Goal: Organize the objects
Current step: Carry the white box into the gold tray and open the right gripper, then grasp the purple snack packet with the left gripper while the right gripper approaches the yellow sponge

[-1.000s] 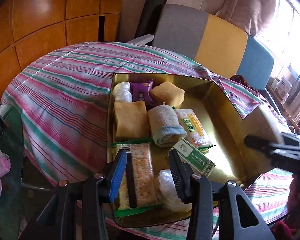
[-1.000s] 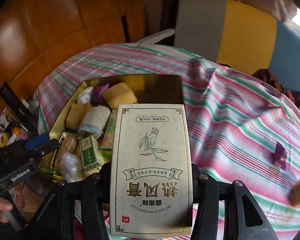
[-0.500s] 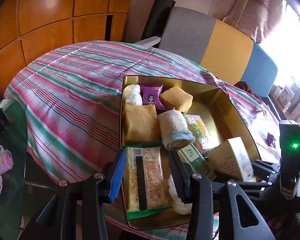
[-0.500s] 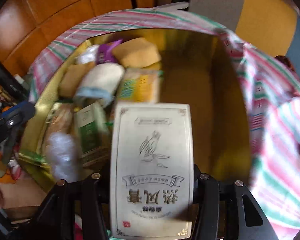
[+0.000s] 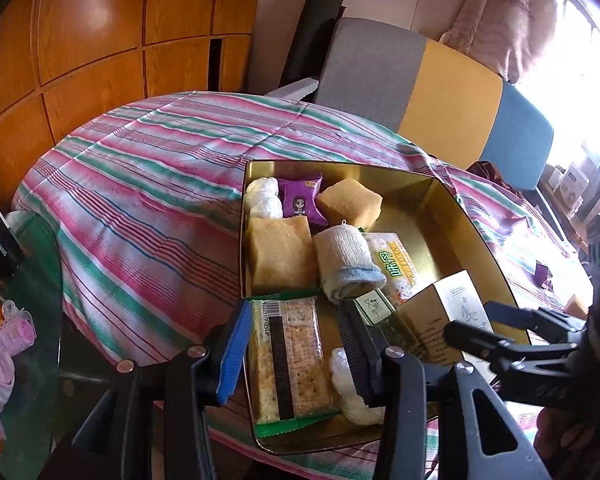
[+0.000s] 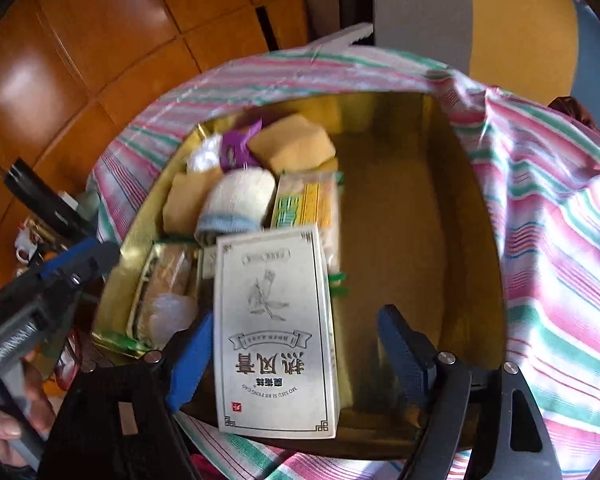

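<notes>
My right tool [image 6: 292,356] has just spread its jaws — the cream box [image 6: 274,332] lies free between them, inside the gold tray [image 6: 420,240] at six o'clock. My left tool [image 5: 296,344] hangs partly spread over the cracker pack [image 5: 288,356], gripping nothing.

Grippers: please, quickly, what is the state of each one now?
Left gripper: part open, holding nothing, over the cracker pack.
Right gripper: open; fingers just widened, box between them, not pressed.

Both wrist views look steeply down, close over the same gold tray [image 5: 452,200] [image 6: 452,216], from adjacent sides.
</notes>
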Action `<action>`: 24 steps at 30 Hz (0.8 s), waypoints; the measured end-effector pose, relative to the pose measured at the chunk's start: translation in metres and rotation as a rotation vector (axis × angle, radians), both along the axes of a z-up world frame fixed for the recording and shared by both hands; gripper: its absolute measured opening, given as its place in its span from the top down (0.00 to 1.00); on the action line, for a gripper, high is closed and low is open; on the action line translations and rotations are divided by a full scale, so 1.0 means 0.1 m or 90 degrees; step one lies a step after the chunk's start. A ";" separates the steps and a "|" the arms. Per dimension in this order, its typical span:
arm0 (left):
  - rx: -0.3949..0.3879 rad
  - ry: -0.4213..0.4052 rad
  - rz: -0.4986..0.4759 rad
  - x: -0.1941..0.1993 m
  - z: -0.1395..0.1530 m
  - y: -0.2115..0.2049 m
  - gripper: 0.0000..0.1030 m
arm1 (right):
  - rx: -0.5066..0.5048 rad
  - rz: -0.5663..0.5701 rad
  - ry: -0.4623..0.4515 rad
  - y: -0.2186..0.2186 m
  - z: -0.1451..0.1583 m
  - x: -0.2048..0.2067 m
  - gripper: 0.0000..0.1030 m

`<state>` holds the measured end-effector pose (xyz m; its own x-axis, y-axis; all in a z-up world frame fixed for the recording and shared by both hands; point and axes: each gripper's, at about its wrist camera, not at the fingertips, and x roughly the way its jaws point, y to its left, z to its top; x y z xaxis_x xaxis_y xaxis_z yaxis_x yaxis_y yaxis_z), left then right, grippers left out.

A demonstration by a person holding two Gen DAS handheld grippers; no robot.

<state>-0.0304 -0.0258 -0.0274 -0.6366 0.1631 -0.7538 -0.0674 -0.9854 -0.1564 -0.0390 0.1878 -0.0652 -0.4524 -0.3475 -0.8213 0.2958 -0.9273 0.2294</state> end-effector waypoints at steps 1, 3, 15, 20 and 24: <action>-0.001 0.002 -0.002 0.01 0.01 0.00 0.57 | -0.001 -0.002 0.006 0.02 0.03 0.00 0.20; -0.004 0.008 -0.007 0.02 0.04 0.02 0.57 | -0.005 -0.007 0.020 0.05 0.09 0.01 0.19; -0.032 0.034 -0.058 0.05 0.23 0.32 0.56 | -0.004 -0.106 0.091 0.81 0.49 0.23 0.14; -0.048 0.049 -0.102 0.04 0.32 0.60 0.56 | 0.024 -0.180 0.102 1.38 0.57 0.28 0.13; -0.060 0.059 -0.143 0.02 0.39 0.87 0.56 | 0.051 -0.252 0.110 1.94 0.64 0.33 0.13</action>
<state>-0.0288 0.0611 0.0121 -0.6595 0.2405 -0.7122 -0.2962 -0.9539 -0.0478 -0.0058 0.3821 -0.0015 -0.6706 -0.0580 -0.7395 -0.0586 -0.9897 0.1308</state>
